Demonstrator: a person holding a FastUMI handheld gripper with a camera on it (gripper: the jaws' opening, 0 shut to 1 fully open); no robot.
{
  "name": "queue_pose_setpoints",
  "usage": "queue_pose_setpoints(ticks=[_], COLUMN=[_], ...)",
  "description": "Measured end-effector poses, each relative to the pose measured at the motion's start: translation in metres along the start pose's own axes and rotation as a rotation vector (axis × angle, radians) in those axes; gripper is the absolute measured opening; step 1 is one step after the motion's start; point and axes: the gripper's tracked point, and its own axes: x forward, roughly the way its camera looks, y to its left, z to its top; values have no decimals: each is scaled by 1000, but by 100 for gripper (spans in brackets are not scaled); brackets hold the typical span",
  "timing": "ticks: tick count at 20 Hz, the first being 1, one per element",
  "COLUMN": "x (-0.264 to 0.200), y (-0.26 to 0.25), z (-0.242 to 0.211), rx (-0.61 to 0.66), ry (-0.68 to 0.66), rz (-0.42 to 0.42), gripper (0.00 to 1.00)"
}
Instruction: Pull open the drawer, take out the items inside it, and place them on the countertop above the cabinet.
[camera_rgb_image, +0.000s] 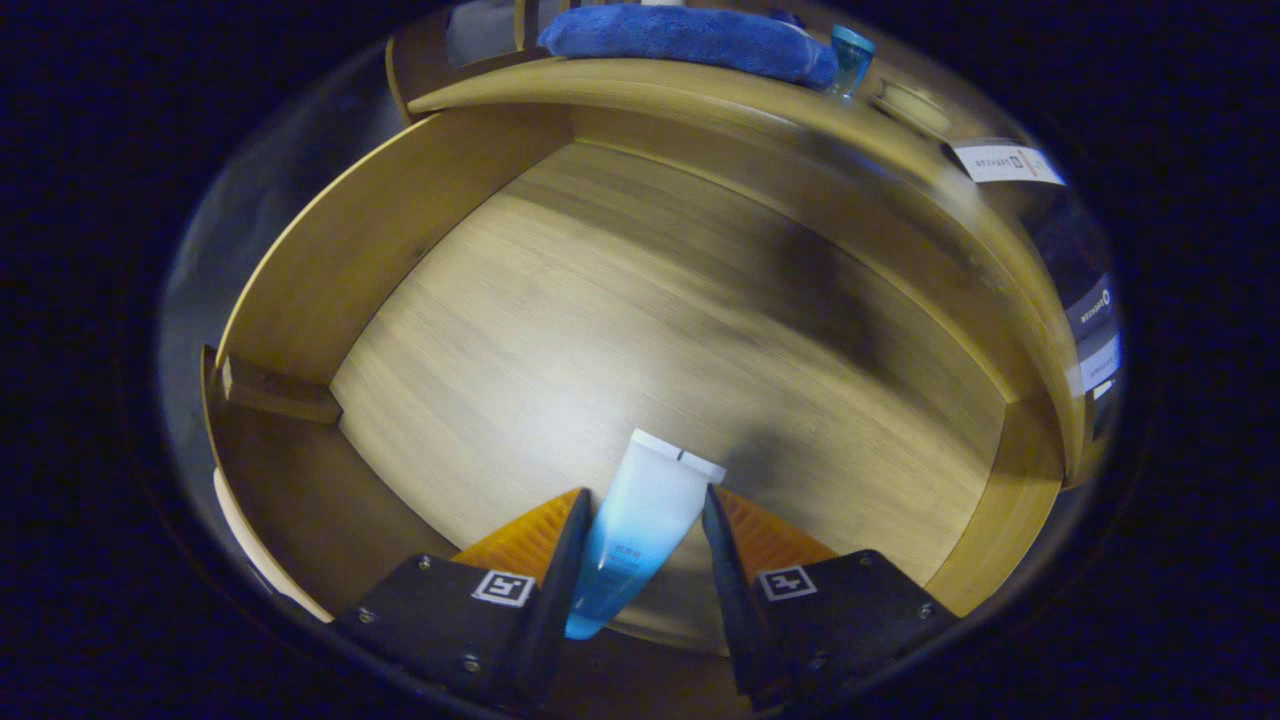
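A: What do we have in the gripper view, counted out?

B: One open wooden drawer (640, 300) with a pale grained floor and raised walls, and one soft plastic tube, white at its crimped far end and fading to blue at the near end (640, 520). That is the single item we see inside the drawer.

A: And our gripper (640, 520)?

B: Its two fingers (560, 560) stand on the left and right of the tube, with the tube between them and its white end reaching just beyond the tips. The left finger lies against the tube's side; on the right we see a narrow gap, so we cannot tell whether both press on it. The picture is smeared, which does not help.

A: What sits on the countertop?

B: On the wooden countertop (700, 90) at the far side we count one folded blue fluffy cloth (690, 40), one small translucent blue cup (850, 58) just right of the cloth, and one pale round shallow dish (912, 105) further right, too blurred to name surely.

A: Anything else in the drawer?

B: One small wooden block (280, 392) fixed at the left wall, near the front corner.
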Motion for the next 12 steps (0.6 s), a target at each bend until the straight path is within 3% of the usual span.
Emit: queue_pose_setpoints(ticks=[1,3,5,6,7,12], x=[-1,-16,-23,-29,-33,-50], y=[1,0,-1,0,1,-21], z=[-3,5,22,33,38,43], rx=[-19,-9,86,148,187,197], ry=[0,-50,-121,-160,-182,-218], rz=[-2,-19,9,33,66,28], gripper=[59,57,43,15,15,14])
